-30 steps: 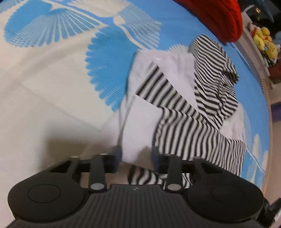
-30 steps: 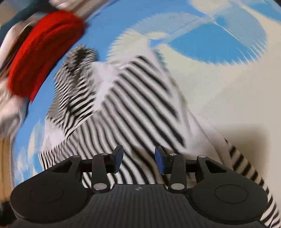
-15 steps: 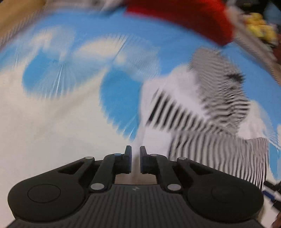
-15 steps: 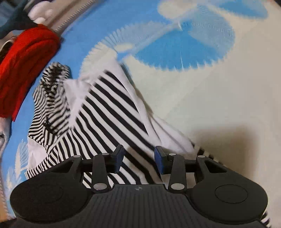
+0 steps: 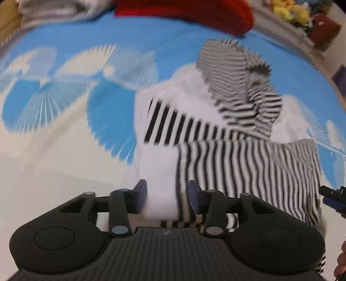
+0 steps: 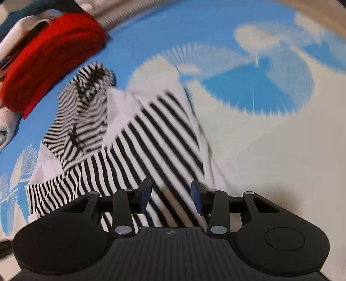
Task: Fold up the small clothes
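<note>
A small black-and-white striped hooded garment [image 5: 227, 151] lies partly folded on the bed, its hood [image 5: 237, 75] at the far end and white panels showing. My left gripper [image 5: 166, 186] hovers over the near white edge with its jaws opening. The cloth shows between the fingers, but the pads do not press on it. In the right wrist view the same garment [image 6: 151, 140] lies under my right gripper [image 6: 172, 183], which stands open over the wide stripes and grips nothing.
The bedsheet [image 5: 64, 108] is blue and cream with fan patterns. A red knitted item [image 5: 194, 13] lies past the hood, also visible as a red knitted item [image 6: 47, 56]. Plush toys [image 5: 289, 10] sit beyond the bed's far edge. Cream sheet [image 6: 270, 140] spreads to the right.
The left jaws drew nearly together half a second ago and now stand apart again, while the left view rolled and pulled back. The right gripper rose slightly and stayed open.
</note>
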